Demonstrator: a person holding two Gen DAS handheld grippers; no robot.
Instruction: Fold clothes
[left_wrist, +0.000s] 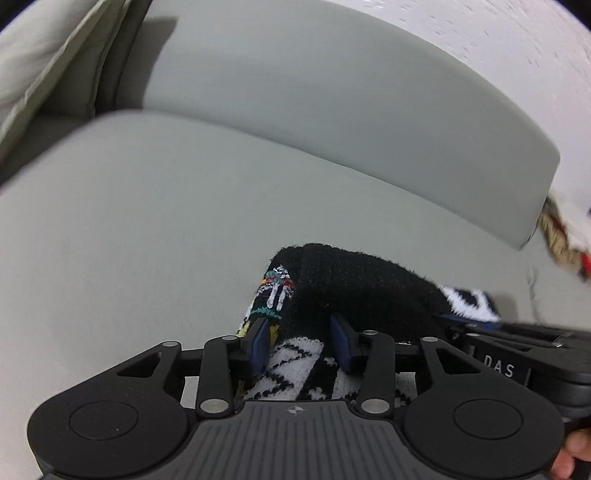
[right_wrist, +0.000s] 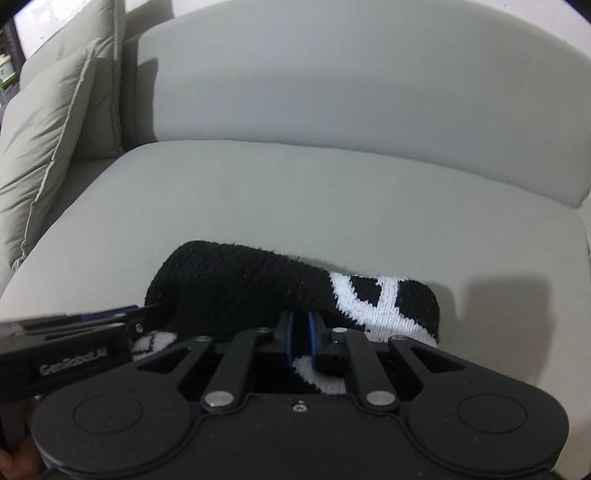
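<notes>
The black-and-white patterned sock (right_wrist: 295, 291) lies on the grey sofa seat (left_wrist: 147, 229), bunched just ahead of both tools. The right hand-held gripper (right_wrist: 300, 334) has its jaws nearly together, pinching a white fold of the sock. The left hand-held gripper (left_wrist: 301, 341) stands partly open, the sock between its blue pads (left_wrist: 261, 338), which do not seem to press it.

With only one firm pinch, lifting could let the loose end sag and spoil the fold. The thick knit may also slip from a shallow bite.

The sock's near part is hidden beneath the gripper bodies. Whether it is one sock or a pair is unclear. A braided cord (left_wrist: 561, 240) at the right edge is blurred.
</notes>
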